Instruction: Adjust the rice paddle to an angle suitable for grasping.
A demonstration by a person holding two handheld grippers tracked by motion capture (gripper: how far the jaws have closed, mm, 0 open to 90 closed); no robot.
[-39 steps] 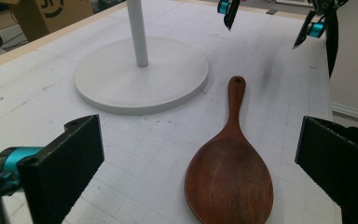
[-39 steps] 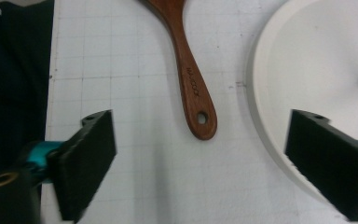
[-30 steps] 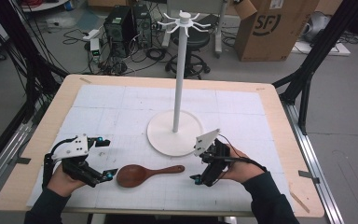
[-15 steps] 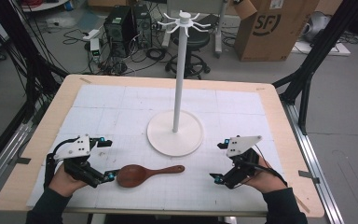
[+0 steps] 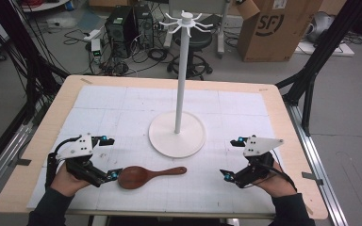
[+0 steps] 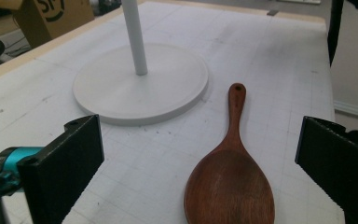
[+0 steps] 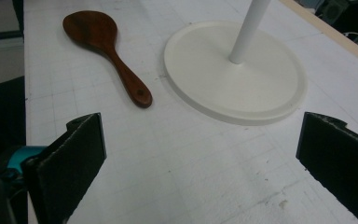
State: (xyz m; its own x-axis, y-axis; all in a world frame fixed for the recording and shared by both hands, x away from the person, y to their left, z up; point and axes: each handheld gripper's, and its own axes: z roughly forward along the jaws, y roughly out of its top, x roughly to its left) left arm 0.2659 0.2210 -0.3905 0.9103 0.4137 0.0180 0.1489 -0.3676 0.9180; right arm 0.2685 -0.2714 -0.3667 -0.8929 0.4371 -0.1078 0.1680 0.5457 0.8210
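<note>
Wooden spoon [image 5: 143,175] lies flat on the white gridded mat [image 5: 122,108] near the table's front edge, bowl toward the person's left, handle toward the right. Dark reddish-brown, oval bowl, slim handle with a small hole at the end, seen in the left gripper view [image 6: 230,163] and in the right gripper view [image 7: 107,49]. In the left gripper view the bowl's near end is cut off by the bottom edge.

Left gripper [image 5: 109,157] sits at the spoon's bowl end, jaws spread wide, holding nothing; lower jaw tip looks just beside the bowl, contact hard to tell. In its own view the bowl lies between the two jaws, nearer the right one.

Right gripper [image 5: 233,158] is well apart from the handle tip, jaws wide apart, empty, over bare mat.

Farther back, white hook stand [image 5: 178,134] has its round base just behind the spoon handle, pole upright, hooks at the top.
</note>
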